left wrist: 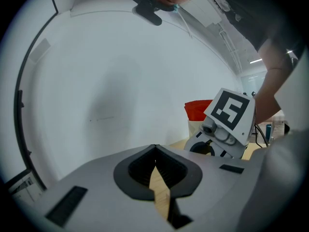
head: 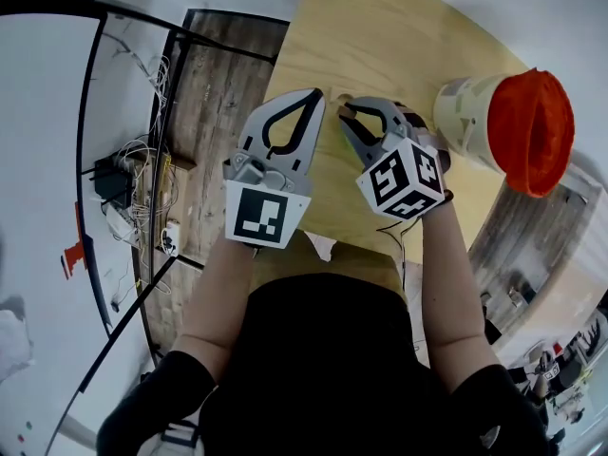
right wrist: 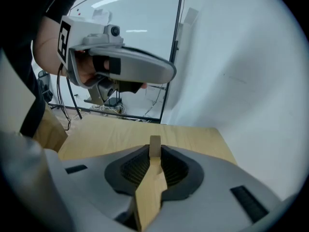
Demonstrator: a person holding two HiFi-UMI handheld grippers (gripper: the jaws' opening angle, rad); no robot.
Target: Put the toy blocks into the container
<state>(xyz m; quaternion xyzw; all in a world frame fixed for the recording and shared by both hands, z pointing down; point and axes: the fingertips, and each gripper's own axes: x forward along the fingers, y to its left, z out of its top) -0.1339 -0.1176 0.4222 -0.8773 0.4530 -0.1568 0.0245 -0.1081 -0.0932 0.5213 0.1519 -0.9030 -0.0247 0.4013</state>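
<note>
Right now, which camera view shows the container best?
The head view: the container shows whole there, pale wall and orange mouth, at the right edge of the wooden table. The left gripper view catches only part of the container, its red top and pale wall. The right gripper view doesn't show it.

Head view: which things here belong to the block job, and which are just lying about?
Job: block, held by right gripper; container; table.
Lying about: cables and black box, both on the floor.

Two tongs (head: 310, 96) (head: 350, 114), one wooden block (right wrist: 154, 146), one container (head: 472, 114), one table (head: 380, 36).
</note>
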